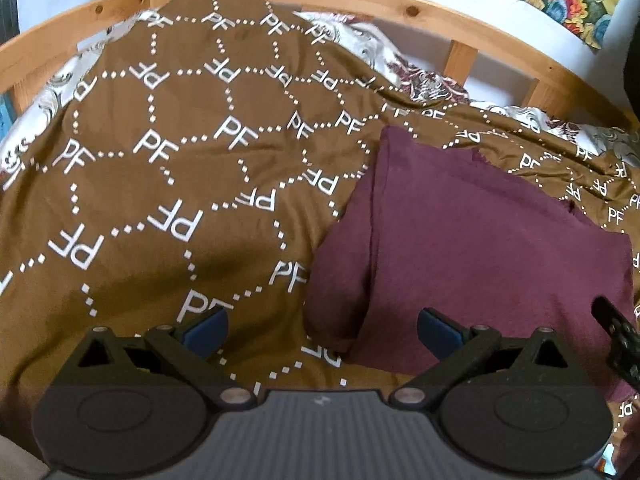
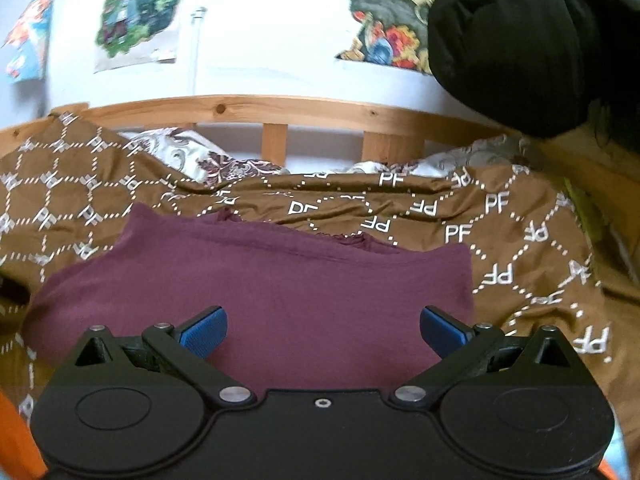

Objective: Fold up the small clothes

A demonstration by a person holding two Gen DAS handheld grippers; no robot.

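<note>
A maroon garment (image 1: 480, 248) lies folded on a brown bedspread with white "PF" letters (image 1: 160, 184). In the left wrist view it is right of centre, with a folded edge along its left side. My left gripper (image 1: 322, 330) is open and empty, just above the garment's near left corner. In the right wrist view the garment (image 2: 280, 280) lies straight ahead. My right gripper (image 2: 323, 330) is open and empty over its near edge. The right gripper's black finger shows at the right edge of the left wrist view (image 1: 616, 332).
A wooden bed rail (image 2: 280, 110) runs along the far side. A floral white pillow or sheet (image 2: 192, 156) lies under the bedspread's far edge. A black cloth mass (image 2: 532, 40) hangs at the upper right. Posters hang on the white wall (image 2: 136, 12).
</note>
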